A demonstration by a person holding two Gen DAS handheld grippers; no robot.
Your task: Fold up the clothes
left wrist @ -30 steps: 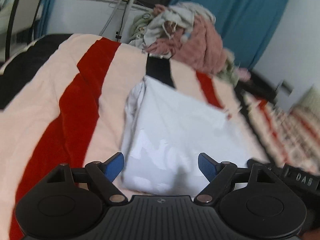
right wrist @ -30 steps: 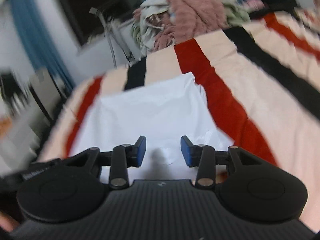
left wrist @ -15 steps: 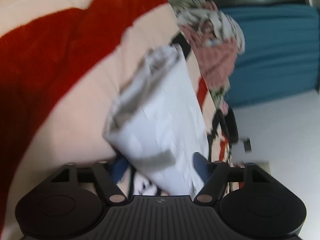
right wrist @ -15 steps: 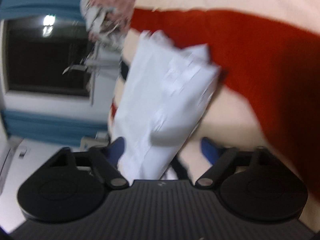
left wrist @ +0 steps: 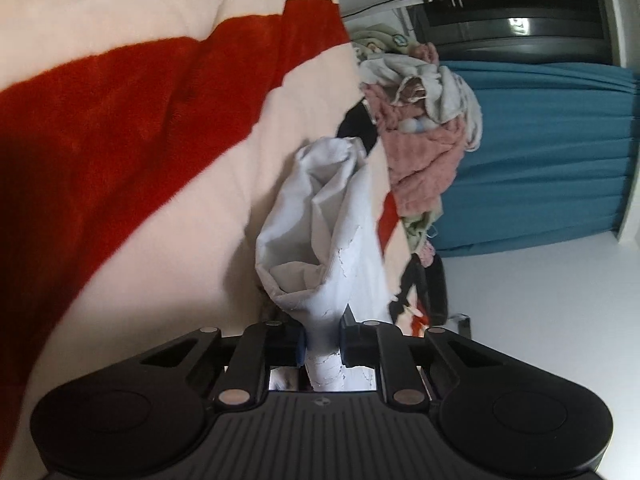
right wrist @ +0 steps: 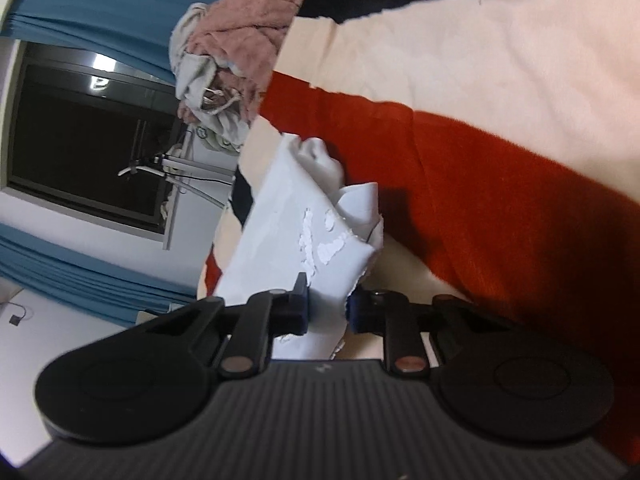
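A white folded garment (left wrist: 320,232) with a cracked white print lies on a bed blanket striped in cream, red and black (left wrist: 120,120). Both wrist views are rolled on their side. My left gripper (left wrist: 322,346) has its jaws closing on the near left corner of the garment, blue pads pressing the bunched cloth. My right gripper (right wrist: 327,312) has its jaws closing on the near right corner of the white garment (right wrist: 296,232), with the fabric pinched between its pads. The far end of the garment still rests on the blanket (right wrist: 500,184).
A heap of unfolded clothes (left wrist: 420,128), pink, grey and green, sits at the far end of the bed, also in the right wrist view as the clothes heap (right wrist: 232,56). Behind it hang blue curtains (left wrist: 540,152) beside a dark window (right wrist: 80,140) and a metal stand (right wrist: 176,168).
Both grippers dropped to the garment's near edge, rolled onto their sides and closed from wide open onto its two corners. The cloth now bunches between the pads.
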